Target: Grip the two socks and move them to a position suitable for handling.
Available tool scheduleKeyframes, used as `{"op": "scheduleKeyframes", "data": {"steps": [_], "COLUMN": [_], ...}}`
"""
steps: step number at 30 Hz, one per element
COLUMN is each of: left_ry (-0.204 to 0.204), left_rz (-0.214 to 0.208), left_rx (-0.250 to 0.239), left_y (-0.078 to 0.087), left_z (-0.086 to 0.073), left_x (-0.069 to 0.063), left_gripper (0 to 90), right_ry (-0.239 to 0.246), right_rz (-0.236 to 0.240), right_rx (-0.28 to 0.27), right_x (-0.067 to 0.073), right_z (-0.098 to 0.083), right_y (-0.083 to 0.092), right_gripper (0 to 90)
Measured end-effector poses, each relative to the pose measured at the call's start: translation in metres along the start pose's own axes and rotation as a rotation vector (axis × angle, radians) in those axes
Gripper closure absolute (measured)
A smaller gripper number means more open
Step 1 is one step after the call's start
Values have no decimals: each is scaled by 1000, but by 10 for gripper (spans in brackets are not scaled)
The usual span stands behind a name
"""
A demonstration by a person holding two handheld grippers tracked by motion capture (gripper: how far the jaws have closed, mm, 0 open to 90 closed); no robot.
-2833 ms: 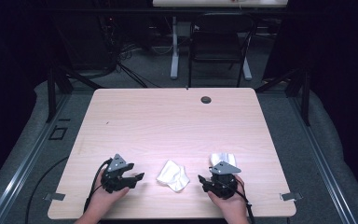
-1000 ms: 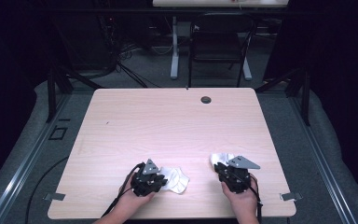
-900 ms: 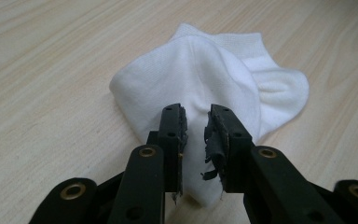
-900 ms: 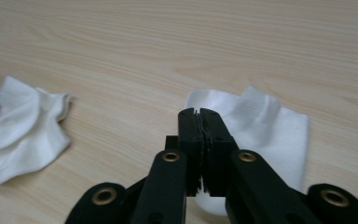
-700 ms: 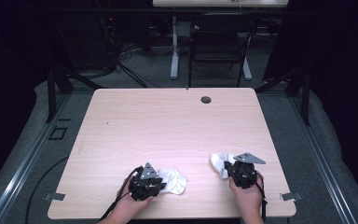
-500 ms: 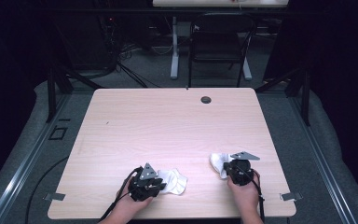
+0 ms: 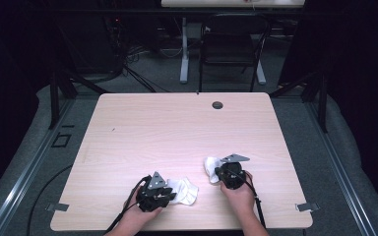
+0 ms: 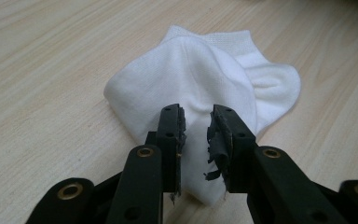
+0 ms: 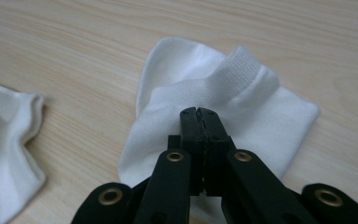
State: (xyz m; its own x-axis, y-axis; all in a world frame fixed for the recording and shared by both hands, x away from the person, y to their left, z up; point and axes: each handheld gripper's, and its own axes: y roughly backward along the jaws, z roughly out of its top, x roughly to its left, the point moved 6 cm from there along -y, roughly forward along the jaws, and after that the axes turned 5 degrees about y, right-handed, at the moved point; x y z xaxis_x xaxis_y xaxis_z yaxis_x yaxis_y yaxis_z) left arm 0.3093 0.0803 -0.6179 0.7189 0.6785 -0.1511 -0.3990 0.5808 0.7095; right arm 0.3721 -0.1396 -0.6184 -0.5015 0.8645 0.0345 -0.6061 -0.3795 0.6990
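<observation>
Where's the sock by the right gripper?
High view: the right sock lies near the table's front edge, right of centre, against the right gripper.

The left gripper [image 7: 170, 195] lies low near the table's front edge, its jaws a little apart. The right gripper [image 7: 218, 172] has its jaws pressed together. Each hand [image 7: 134, 216] comes from below.

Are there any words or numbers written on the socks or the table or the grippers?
None: no words, numbers or signs can be read anywhere.
Left sock: plain white, no print.
Right sock: plain white, ribbed cuff, no print.
Table: bare wood grain, a dark round hole near the far edge, no label.
Left gripper and right gripper: black, brass rivets, no markings.
</observation>
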Motion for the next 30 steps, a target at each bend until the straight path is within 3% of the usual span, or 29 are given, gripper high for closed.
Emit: {"op": "scheduleKeyframes", "data": {"steps": [11,17,20,25,30], "left_ry": [0,0,1,4,4], "left_rz": [-9,-10,-12,-14,-18], "left_rx": [-2,-5,-7,-9,-19], "left_y": [0,-1,-1,-1,1], "left_z": [0,0,0,1,2], "left_x": [0,0,0,0,0], "left_gripper": [727,725,723,720,704], "right_ry": [47,26,53,70,125], "right_rz": [59,82,84,87,68], "right_rx": [-14,-31,-22,-33,-64], "right_x": [30,36,42,47,50], "right_z": [25,30,35,38,43], "right_y": [-29,-37,-41,-37,-13], "right_gripper": [900,900,900,868,780]}}
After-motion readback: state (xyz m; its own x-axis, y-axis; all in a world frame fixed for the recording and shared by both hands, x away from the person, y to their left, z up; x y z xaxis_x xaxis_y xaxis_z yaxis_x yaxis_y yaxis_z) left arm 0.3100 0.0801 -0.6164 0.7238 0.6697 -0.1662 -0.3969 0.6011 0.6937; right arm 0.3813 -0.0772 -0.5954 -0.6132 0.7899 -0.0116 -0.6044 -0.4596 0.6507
